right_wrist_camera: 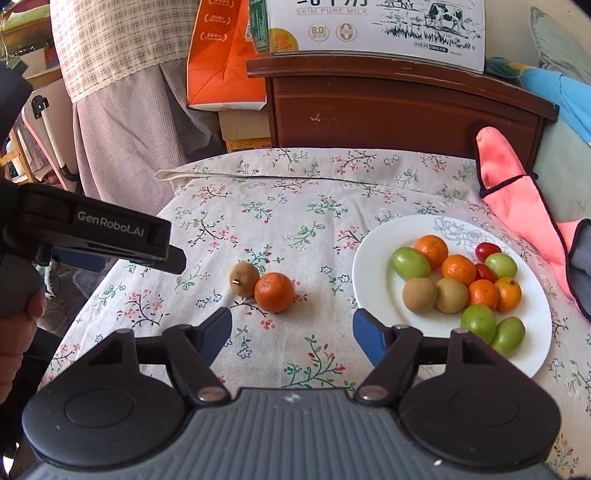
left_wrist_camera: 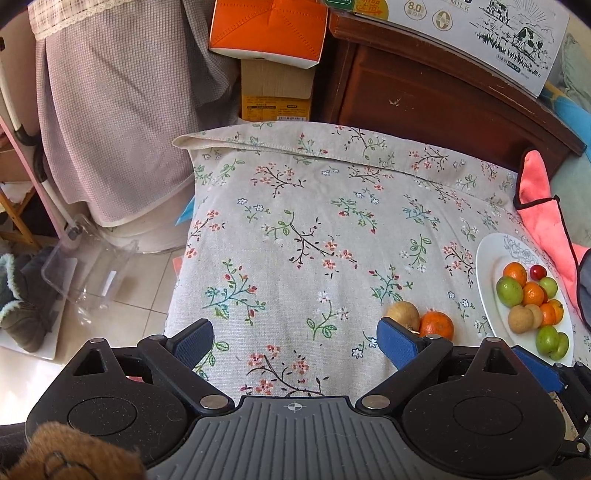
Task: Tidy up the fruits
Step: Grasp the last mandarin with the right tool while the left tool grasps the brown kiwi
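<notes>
A loose mandarin (right_wrist_camera: 275,291) and a brown round fruit (right_wrist_camera: 244,278) lie touching on the floral tablecloth (right_wrist_camera: 258,206). My right gripper (right_wrist_camera: 293,334) is open just short of them, with nothing between its blue pads. To the right, a white plate (right_wrist_camera: 369,258) holds several mandarins, green fruits, brown fruits and small red tomatoes. In the left wrist view my left gripper (left_wrist_camera: 297,341) is open over bare cloth. The brown fruit (left_wrist_camera: 403,314) and mandarin (left_wrist_camera: 436,325) sit just beyond its right finger, and the plate (left_wrist_camera: 487,266) is at the far right.
A pink cloth (right_wrist_camera: 517,199) lies past the plate. A dark wooden cabinet (right_wrist_camera: 388,110) with a milk box (right_wrist_camera: 369,26) stands behind the table. Off the table's left edge, a clear plastic bin (left_wrist_camera: 88,273) sits on the floor. A hand (right_wrist_camera: 22,325) holds the left tool.
</notes>
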Motion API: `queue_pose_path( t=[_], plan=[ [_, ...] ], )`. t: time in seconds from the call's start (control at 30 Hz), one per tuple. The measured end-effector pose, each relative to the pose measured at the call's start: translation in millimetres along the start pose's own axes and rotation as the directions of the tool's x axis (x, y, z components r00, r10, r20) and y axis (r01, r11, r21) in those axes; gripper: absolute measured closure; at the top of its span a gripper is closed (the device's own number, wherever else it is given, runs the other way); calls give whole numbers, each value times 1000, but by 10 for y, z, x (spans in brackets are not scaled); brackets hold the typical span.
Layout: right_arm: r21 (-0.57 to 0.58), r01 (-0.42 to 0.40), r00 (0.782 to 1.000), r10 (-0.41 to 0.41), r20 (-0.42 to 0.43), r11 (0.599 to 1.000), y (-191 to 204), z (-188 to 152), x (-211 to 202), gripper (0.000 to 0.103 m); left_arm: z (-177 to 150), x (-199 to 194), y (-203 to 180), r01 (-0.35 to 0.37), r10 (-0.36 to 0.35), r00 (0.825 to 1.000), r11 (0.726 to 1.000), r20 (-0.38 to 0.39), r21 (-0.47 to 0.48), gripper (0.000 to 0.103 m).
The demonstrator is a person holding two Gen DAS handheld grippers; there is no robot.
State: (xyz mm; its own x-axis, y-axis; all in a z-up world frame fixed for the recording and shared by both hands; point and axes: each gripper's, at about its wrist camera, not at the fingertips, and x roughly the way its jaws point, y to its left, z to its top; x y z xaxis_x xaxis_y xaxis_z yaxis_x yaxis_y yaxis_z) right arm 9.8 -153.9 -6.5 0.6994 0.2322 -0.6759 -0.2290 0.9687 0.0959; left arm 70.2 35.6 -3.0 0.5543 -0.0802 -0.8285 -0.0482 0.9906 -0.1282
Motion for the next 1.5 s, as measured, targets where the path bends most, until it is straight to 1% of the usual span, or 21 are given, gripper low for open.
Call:
queue_pose_path(
  t=[0.2, 0.27, 0.43, 0.6, 0.7, 0.77, 0.8, 0.87, 1.0, 1.1, 1.23, 1.37, 1.5],
  plan=[
    [-14, -31, 999, 31, -6, 999, -5, 75, 254, 40, -7, 52, 22, -11, 11, 1000, 1000, -5, -15, 7],
    [-17, -43, 999, 43, -10, 999, -11, 93, 328, 45, -7, 66, 21, -11, 11, 1000, 1000, -6, -16, 7],
    [-21, -58, 998, 57, -15, 998, -16, 122, 460, 53, -3, 77, 14, -12, 12, 1000, 1000, -2, -19, 7],
    [-25, -77, 997, 77, -9, 997, -4, 139, 486, 57, -1, 83, 1, -7, 7, 1000, 1000, -1, -19, 7],
    [-17, -89, 996, 89, -20, 996, -8, 141, 495, 59, -2, 82, 4, -5, 5, 1000, 1000, -1, -23, 7],
    [-16, -95, 995, 95, -27, 995, -6, 135, 499, 64, -1, 84, 17, -3, 3, 1000, 999, 0, -33, 7],
    [-19, -93, 995, 92, -27, 995, -3, 132, 496, 66, 0, 84, 23, -3, 3, 1000, 999, 0, -37, 7],
    [-14, -93, 995, 92, -29, 996, -17, 130, 495, 72, 3, 86, 37, -1, 2, 1000, 999, 2, -45, 7],
    [0, -92, 995, 92, -29, 996, -39, 128, 480, 73, 6, 87, 46, 12, -11, 1000, 998, 9, -60, 7],
    [26, -76, 996, 77, -47, 997, -74, 135, 431, 73, -4, 91, 2, 38, -37, 999, 998, 17, -53, 7],
    [96, -39, 996, 46, -75, 995, -191, 118, 284, 73, -26, 94, -128, 79, -79, 996, 997, 31, -13, 7],
    [124, 28, 994, -14, -111, 992, -266, 58, 175, 73, -70, 106, -296, 102, -104, 994, 994, 45, 45, 7],
    [159, 59, 990, -37, -139, 985, -314, -9, 112, 73, -139, 151, -487, 130, -135, 990, 985, 41, 115, 9]
  ],
)
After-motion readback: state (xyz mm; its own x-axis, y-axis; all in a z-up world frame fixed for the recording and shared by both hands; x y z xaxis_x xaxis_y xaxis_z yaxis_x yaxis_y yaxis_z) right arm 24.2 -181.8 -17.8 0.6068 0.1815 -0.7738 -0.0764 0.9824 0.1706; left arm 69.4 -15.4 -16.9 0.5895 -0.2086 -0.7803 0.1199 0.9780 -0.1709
